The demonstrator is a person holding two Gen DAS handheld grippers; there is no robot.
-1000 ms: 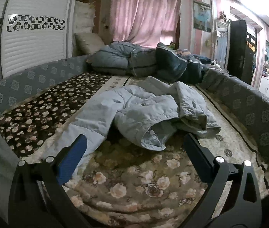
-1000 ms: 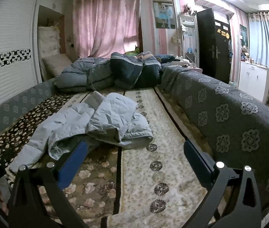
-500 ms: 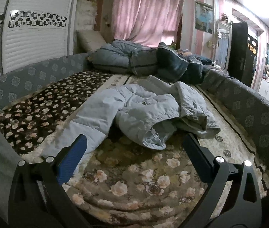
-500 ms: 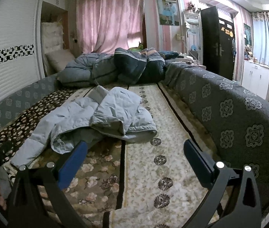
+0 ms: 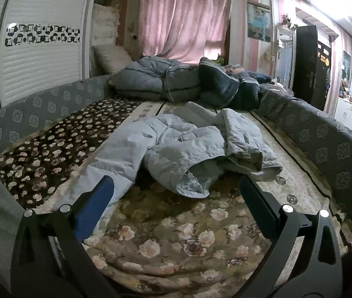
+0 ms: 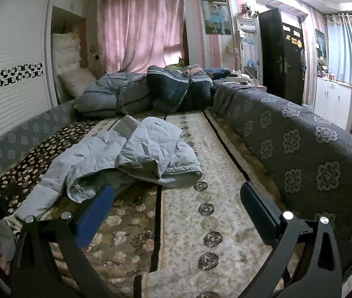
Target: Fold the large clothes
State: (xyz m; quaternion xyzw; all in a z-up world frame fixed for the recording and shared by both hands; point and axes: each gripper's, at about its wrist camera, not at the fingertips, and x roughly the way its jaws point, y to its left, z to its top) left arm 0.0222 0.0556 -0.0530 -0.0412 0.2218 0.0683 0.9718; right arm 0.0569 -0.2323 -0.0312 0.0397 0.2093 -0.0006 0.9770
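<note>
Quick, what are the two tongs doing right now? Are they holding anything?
Left tongs: open, holding nothing, short of the blue jacket.
Right tongs: open, holding nothing, over the bed cover.

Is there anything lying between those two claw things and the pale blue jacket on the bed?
Nothing visible. Only bare floral bedspread lies between the open left gripper, the open right gripper and the jacket.

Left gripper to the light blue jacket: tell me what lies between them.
Only floral bedspread lies between the open left gripper and the crumpled light blue jacket, as the left wrist view shows; the jacket's sleeve runs beside the blue finger.
</note>
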